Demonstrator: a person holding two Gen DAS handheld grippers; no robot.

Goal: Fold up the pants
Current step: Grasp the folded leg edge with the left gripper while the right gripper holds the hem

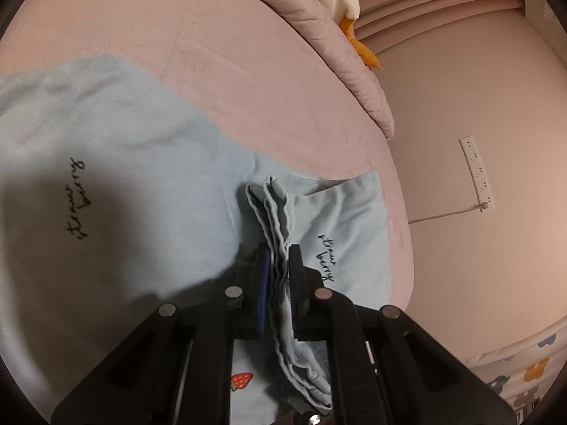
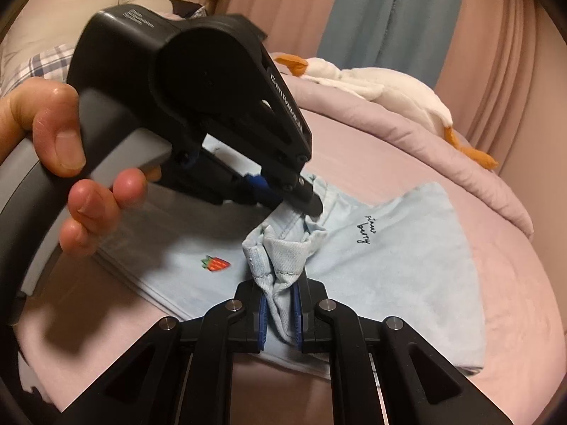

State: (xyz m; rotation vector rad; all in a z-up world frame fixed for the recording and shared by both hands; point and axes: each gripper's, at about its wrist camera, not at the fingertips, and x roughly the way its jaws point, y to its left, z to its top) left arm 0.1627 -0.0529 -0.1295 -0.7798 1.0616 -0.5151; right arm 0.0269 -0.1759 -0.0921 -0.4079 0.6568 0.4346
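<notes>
While both clamp bunched hems, the left tongs (image 1: 278, 279) and right tongs (image 2: 280, 306) pinch the pale blue pants (image 2: 389, 265), which lie spread on the pink bed (image 2: 514, 283) beside a plush goose (image 2: 389, 88).

pants (image 2: 389, 269): pale blue, red strawberry | bedsheet (image 1: 212, 35): pink | claw (image 2: 280, 313): black, blue pads

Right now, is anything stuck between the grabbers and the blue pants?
No. The left gripper and right gripper each already pinch a bunched fold of the blue pants, fabric directly between their jaws.
</notes>
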